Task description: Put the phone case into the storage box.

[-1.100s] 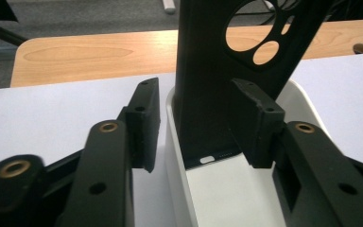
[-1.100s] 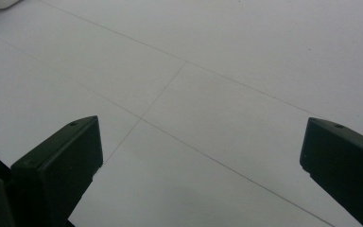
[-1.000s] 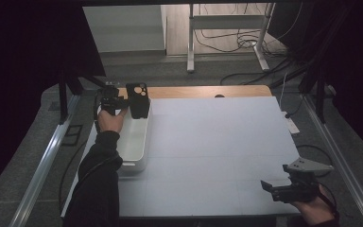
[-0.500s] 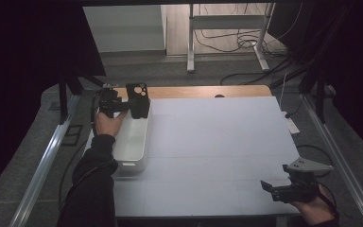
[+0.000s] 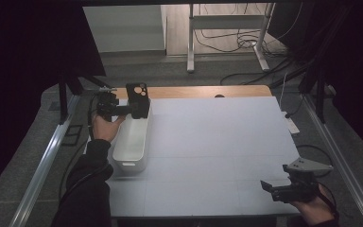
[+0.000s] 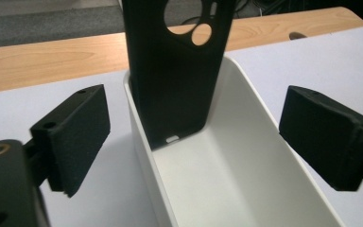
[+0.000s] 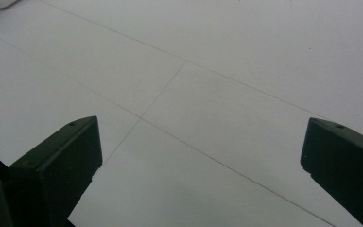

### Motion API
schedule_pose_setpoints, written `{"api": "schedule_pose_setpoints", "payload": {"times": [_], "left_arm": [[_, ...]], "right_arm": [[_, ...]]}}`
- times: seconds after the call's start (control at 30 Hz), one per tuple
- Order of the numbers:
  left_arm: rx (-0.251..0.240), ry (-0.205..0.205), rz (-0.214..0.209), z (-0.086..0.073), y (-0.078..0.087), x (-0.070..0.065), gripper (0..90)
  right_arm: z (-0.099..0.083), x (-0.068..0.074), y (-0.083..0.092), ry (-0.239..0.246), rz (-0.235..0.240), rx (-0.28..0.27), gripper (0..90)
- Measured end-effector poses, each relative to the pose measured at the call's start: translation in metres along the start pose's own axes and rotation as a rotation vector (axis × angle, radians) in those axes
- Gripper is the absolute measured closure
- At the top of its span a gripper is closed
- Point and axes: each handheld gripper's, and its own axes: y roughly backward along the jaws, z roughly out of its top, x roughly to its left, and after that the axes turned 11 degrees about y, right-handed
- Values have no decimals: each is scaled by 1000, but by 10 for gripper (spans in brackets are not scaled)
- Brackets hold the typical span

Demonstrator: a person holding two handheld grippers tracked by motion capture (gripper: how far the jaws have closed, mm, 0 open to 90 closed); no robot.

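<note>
A black phone case (image 5: 138,98) with a round camera cut-out stands upright at the far end of a long white bin (image 5: 131,142). In the left gripper view the phone case (image 6: 175,71) leans against the bin's end wall (image 6: 246,94). My left gripper (image 5: 133,111) points at it from the left. My left gripper's (image 6: 196,135) jaws have just been opening; they stand wide on either side of the case without touching it. My right gripper (image 5: 268,186) hovers open near the table's front right corner, and in its own view the right gripper (image 7: 198,156) has only white table between its jaws.
A white mat (image 5: 217,142) covers the table, with a wooden strip (image 5: 203,91) along its far edge. Metal frame rails (image 5: 47,156) run down both sides. Cables and a stand (image 5: 227,38) sit on the floor beyond the table.
My left hand has drawn back slightly toward the near side, and its forearm has swung off the bin. The case stays upright in the bin. The right gripper has kept still.
</note>
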Motion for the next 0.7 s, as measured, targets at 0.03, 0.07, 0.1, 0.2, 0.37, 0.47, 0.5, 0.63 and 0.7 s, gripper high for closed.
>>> {"api": "schedule_pose_setpoints", "payload": {"times": [0.03,0.07,0.1,0.2,0.37,0.47,0.5,0.63,0.7], "left_arm": [[5,-3,-5,-1,1,-1,83],[5,-3,-5,-1,1,-1,76],[8,-8,-5,-2,2,-2,76],[18,-25,-15,-5,5,-4,63],[22,-40,-21,-10,11,-7,49],[30,-61,-24,-14,15,-9,45],[30,-61,-24,-14,15,-9,43],[32,-73,-37,-20,21,-12,39],[31,-82,-43,-23,23,-14,34]], "right_arm": [[0,0,0,0,0,0,0],[0,0,0,0,0,0,0],[0,0,0,0,0,0,0],[0,0,0,0,-1,1,0],[0,0,0,-1,-1,1,0],[0,0,0,-1,-2,1,0],[0,0,0,-1,-2,1,0],[0,0,0,-1,-2,2,0],[0,0,0,-1,-2,3,0]]}}
